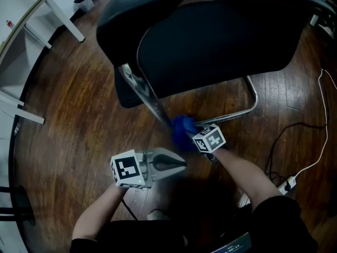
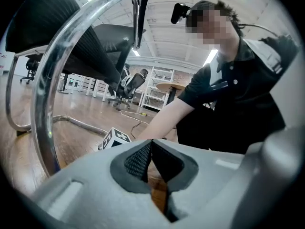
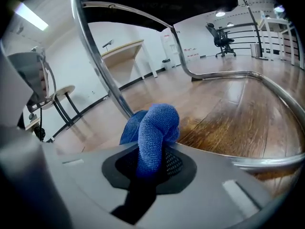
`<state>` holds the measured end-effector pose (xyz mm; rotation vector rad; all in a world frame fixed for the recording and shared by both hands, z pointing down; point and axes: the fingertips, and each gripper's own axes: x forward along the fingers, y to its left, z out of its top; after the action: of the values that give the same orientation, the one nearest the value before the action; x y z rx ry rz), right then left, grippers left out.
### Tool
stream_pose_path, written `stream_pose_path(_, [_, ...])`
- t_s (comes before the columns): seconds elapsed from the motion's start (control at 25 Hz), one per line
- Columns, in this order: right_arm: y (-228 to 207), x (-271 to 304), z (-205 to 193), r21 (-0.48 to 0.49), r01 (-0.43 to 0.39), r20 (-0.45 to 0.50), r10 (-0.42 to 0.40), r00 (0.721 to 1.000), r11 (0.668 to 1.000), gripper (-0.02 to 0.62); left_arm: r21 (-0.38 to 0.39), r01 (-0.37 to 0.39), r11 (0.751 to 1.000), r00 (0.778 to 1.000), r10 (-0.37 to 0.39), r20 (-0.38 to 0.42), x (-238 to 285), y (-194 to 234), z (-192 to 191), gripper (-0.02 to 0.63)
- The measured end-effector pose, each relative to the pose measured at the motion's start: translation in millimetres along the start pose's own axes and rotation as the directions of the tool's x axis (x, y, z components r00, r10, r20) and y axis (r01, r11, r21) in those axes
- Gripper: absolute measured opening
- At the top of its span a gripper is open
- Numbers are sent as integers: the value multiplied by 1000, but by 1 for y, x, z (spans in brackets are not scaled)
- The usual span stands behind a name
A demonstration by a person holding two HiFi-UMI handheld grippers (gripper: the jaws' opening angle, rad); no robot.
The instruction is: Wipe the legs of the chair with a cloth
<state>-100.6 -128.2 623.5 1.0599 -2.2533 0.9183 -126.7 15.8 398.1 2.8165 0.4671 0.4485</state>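
My left hand-held gripper sits low in front of me and points to my right. Its jaws are pressed together with nothing between them. My left forearm reaches up to it from below. My right hand-held gripper lies just beyond the left one, apart from it, and points left and away from me. Its jaws are clamped on a cloth. My right forearm stretches out to it, bare up to a dark sleeve.

Dark wood floor — white desk at left.
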Motion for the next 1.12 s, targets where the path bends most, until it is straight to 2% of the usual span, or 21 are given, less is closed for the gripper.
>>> stream_pose_path(0.12, [0,2,-5,-25,30,-16,-30,999,999,54,-19,2,1000,1000,-2,-2,3,-4,-1,0])
stream_pose_path(0.28, [-29,-3,-16,-93,127,-41,-131,991,988,54,-24,-16,1000,999,15,-36,6,-6,-3,0])
stream_pose_path(0.4, [-50,-14,-24,-123,163,-42,-169,985,979,55,-32,-27,999,999,26,-35,11,-2,-1,0])
stream_pose_path(0.6, [-88,-42,-32,-145,241,-20,-246,969,960,55,-27,9,1000,999,-10,-40,38,6,8,0])
stream_pose_path(0.8, [-133,-83,-45,-144,335,-13,-340,940,931,55,-24,59,998,997,-60,-50,64,15,11,0])
stream_pose_path(1.0, [-194,-131,-62,-78,455,-1,-456,890,887,57,-42,97,994,995,-98,-24,87,24,13,0])
stream_pose_path(1.12, [-218,-153,-66,-99,487,-25,-492,870,868,60,-40,123,992,992,-125,-32,96,23,11,0])
